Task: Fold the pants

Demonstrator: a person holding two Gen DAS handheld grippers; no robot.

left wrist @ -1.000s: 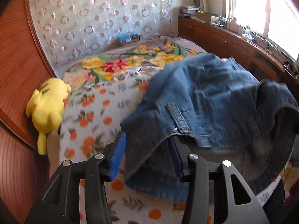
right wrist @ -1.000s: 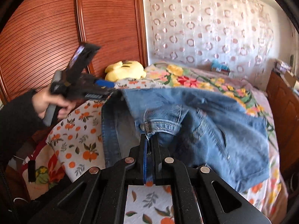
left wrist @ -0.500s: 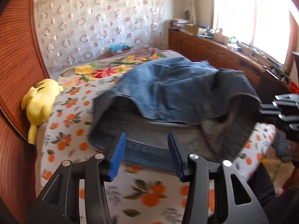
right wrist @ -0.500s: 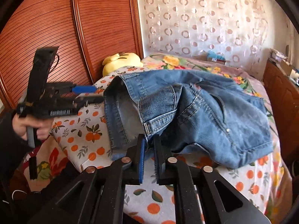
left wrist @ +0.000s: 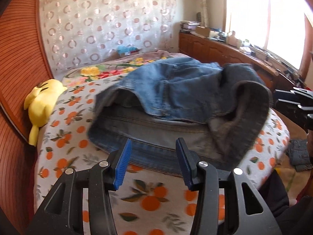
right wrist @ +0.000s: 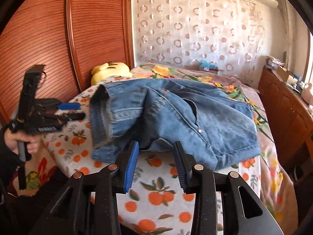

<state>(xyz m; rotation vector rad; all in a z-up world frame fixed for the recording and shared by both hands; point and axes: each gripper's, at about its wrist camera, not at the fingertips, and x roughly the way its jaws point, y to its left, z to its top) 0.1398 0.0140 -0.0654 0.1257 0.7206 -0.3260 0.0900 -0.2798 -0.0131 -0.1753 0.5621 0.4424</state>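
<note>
You are standing at a bed point(left wrist: 64, 137) covered with a white blanket printed with oranges and leaves; further from your tools the cover changes to a big yellow and red flower print. Beyond the bed hangs a pale curtain point(right wrist: 195, 29) with ring patterns. A ribbed reddish wooden wardrobe point(right wrist: 49, 29) fills the wall off to your left, and a yellow plush toy point(left wrist: 42, 101) lies against it at the bed's left edge. Off to your right a low wooden cabinet point(right wrist: 283, 107) runs under a bright window, its top cluttered with small things.

The pants point(right wrist: 176, 113), blue denim, lie bunched across the bed just ahead of both tools, waistband toward your left and one leg folded over itself. From your left tool, the dark inner side of the fabric humps up ahead and to the right.

Your left gripper point(left wrist: 154, 156) is parted, with only blanket and the near denim edge showing between its blue pads point(left wrist: 122, 166); nothing is pinched. Your right gripper point(right wrist: 156, 160) has just been opening; its pads stand apart with the denim edge just beyond the tips, not pressed.

Open blanket lies directly under both tools and to the left of the pants; the bed's near corner drops away to your right, where some cloth lies on the floor.
</note>
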